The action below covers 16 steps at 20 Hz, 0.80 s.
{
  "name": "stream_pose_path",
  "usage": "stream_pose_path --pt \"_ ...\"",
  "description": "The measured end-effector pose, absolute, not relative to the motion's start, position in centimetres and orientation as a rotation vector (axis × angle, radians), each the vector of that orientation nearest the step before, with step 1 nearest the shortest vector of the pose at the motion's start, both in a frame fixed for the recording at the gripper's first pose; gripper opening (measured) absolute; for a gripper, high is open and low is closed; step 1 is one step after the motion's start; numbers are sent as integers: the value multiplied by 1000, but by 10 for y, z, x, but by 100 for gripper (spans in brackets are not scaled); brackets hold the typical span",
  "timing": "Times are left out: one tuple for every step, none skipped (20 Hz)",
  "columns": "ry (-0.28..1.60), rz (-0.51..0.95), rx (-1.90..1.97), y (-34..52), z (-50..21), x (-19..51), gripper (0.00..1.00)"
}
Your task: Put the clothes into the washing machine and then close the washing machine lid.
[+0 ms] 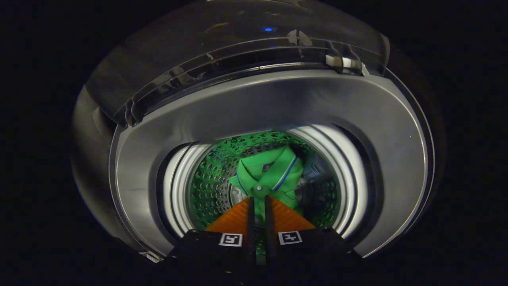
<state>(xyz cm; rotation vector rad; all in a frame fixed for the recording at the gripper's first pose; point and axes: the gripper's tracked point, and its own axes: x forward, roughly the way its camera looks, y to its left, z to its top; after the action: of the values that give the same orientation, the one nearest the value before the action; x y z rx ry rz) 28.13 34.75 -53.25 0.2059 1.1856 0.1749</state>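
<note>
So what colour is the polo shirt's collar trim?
Blue trim on the green polo shirt, clearest in the gripper view.

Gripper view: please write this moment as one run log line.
gripper: shut on shirt | shirt: green, hanging inside drum | lid: open | step: release shirt

The picture is looking very dark, and most of the light is falling down into the drum (pixel 206 178), where the white ring (pixel 178 186) around it is glowing so bright it is losing its detail. The green shirt (pixel 270 174) is showing up bright and sharp, its colour is bouncing off the shiny drum holes, and a small blue light (pixel 268 29) is glinting on the open lid (pixel 222 51). The round lens is bending the grey top (pixel 278 103) into a curve, and the gripper (pixel 258 200), with fingers nearly together on the shirt, is sitting in shadow and looking a bit soft.
</note>
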Motion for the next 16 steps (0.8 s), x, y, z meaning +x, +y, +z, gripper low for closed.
stream_pose_path --pt "1201 180 205 346 -529 278 36" --pt "1206 185 210 350 -534 277 52" --pt "1207 187 208 349 -532 274 50" --pt "1204 195 216 351 -531 272 60" --pt "1188 193 227 351 -528 273 70" --pt "1187 193 225 351 -527 272 79" --pt "1184 191 218 349 -524 269 89" --pt "1171 195 210 348 -521 271 98" --pt "1167 193 191 346 -521 269 99" --pt "1157 194 179 343 -516 269 99" --pt "1150 200 169 345 -512 267 99" --pt "1139 198 158 343 -506 266 99" --pt "1124 205 152 341 -497 264 99" --pt "1112 200 152 338 -491 263 99" --pt "1100 199 158 337 -482 261 99" --pt "1083 198 163 334 -471 262 99"
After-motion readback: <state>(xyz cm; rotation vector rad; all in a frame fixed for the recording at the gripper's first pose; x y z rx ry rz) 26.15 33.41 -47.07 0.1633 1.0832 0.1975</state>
